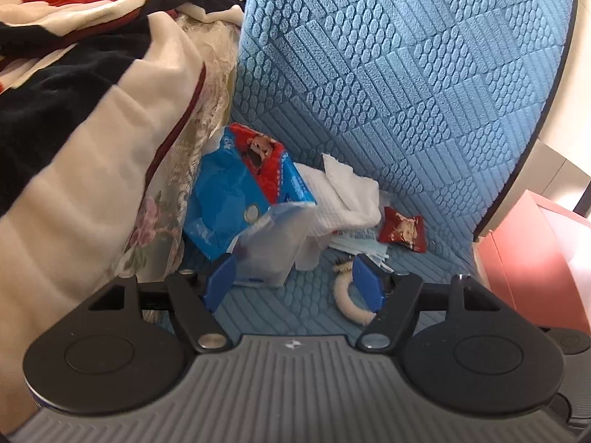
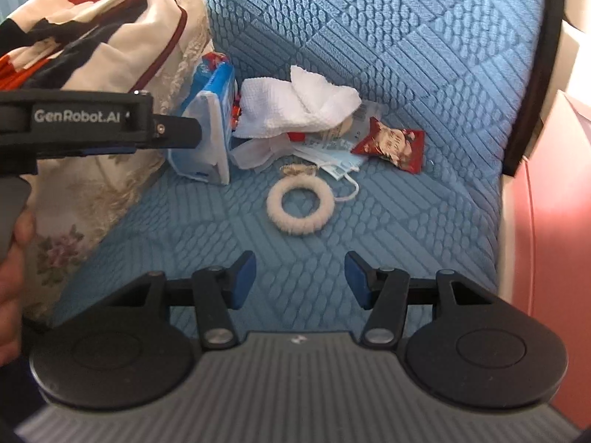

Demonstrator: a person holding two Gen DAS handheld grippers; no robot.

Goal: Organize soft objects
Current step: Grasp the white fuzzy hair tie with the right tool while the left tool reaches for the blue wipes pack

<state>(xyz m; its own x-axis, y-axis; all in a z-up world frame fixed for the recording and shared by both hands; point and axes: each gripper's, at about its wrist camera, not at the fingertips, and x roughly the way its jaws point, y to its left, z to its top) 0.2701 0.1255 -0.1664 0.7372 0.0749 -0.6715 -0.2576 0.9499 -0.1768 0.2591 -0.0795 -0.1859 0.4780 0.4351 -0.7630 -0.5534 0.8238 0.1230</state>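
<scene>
Blue-padded fingers of the right gripper (image 2: 300, 277) stood spread with nothing between them, poised over the textured blue seat cushion (image 2: 388, 229) of a chair. Just ahead of those fingertips lay a fuzzy white ring (image 2: 300, 205), flat on the seat and clear of both pads. Beyond the ring, toward the backrest, sat a loose heap: a white cloth (image 2: 295, 107) draped on top, a blue face mask (image 2: 341, 162) under its near edge with 1 ear loop trailing beside the ring, and a red snack packet (image 2: 391, 146) to the right of the mask.

Reaching in from the left of the right gripper, the left gripper (image 1: 291, 277) also had its jaws parted, pinching nothing. A clear plastic pack (image 1: 266, 247) stood just beyond its fingertips, close to the left pad; whether the pad touched it could not be told. Behind that pack leaned a blue tissue packet (image 1: 236, 192) with a red cartoon panel. The ring showed partly hidden behind the left gripper's right finger.

To the far left of both grippers, a cream, black and red blanket (image 1: 74, 92) was piled over a floral cushion (image 2: 66, 221). Part of a hand (image 2: 11, 258) gripped the left tool's handle. On the right stood a pink cabinet (image 2: 554, 221).
</scene>
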